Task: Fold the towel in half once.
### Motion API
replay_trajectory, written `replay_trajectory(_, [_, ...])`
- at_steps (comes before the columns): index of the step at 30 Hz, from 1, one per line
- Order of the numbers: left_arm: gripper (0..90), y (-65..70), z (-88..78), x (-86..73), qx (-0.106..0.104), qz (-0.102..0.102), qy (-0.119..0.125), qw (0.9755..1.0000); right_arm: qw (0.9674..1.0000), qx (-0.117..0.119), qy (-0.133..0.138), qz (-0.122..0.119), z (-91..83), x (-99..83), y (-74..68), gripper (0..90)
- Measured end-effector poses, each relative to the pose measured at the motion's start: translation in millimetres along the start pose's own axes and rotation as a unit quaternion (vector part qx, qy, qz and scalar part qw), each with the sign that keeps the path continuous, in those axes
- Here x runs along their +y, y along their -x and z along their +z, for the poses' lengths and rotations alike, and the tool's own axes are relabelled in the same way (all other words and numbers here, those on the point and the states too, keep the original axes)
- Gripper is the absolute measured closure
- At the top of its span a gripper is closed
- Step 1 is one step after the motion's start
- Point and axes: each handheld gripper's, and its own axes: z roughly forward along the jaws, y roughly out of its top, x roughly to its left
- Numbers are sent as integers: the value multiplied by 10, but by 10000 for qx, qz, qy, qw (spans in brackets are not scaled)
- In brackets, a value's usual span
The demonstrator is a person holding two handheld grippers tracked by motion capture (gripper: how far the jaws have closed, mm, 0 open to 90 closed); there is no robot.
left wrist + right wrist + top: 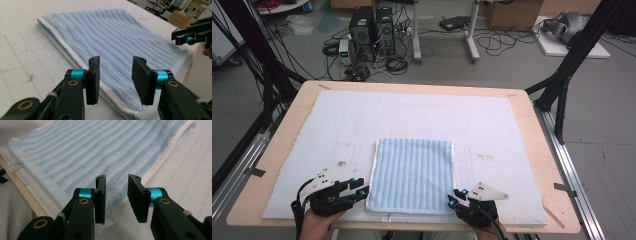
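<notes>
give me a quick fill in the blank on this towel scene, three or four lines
1. The folded towel has white and ____ stripes.
2. The left gripper sits at the towel's near ____ corner.
3. The jaws of the right gripper are ____, with nothing pinched between them.
4. The towel lies on a white mat that covers a ____ table.

Missing words: blue; left; open; wooden

Folded blue-striped terry towel [412, 176] lay flat on the white-padded wooden tabletop [522, 107]; left tongs [361, 192] and right tongs [454, 199] sat open at its near corners.
</notes>
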Motion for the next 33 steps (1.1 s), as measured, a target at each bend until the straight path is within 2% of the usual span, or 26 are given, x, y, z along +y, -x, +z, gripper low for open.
replay_trajectory(4, [584,-23,55,24,30,5,-45,10000,9988,-54,-410,-245,77,-44,-38,711])
replay_trajectory(10, [594,-94,136,119,46,25,-79,10000,9987,35,-424,-286,51,-55,-15,711])
replay_trajectory(13, [639,-151,211,212,67,145,-207,9997,9997,193,-154,-60,32,2,42,673])
replay_trajectory(15, [643,-195,271,291,92,164,-270,9995,9998,188,0,76,32,56,101,671])
replay_trajectory(17, [651,-248,325,375,140,201,-310,9992,9999,124,23,85,52,114,160,683])
replay_trajectory(20, [660,-337,416,479,231,198,-254,9992,10000,7,52,81,87,203,244,741])
replay_trajectory(22, [686,-393,481,533,272,222,-333,9988,9999,-31,74,87,113,261,300,810])
replay_trajectory(26, [711,-502,603,568,475,75,-165,9987,9999,-75,64,110,226,380,417,833])
replay_trajectory(27, [720,-534,644,583,503,56,-275,9983,9999,-83,53,108,268,416,450,830])
replay_trajectory(29, [735,-560,733,630,540,115,-415,9976,9999,-106,4,118,369,499,505,825])
replay_trajectory(31, [755,-563,810,674,579,186,-251,9978,9998,-106,-79,139,479,588,560,814])
replay_trajectory(32, [767,-580,856,700,622,237,-363,9971,9998,-107,-107,134,537,632,584,810])
replay_trajectory(33, [767,-604,898,711,651,238,-369,9969,9998,-115,-130,136,593,677,605,804])
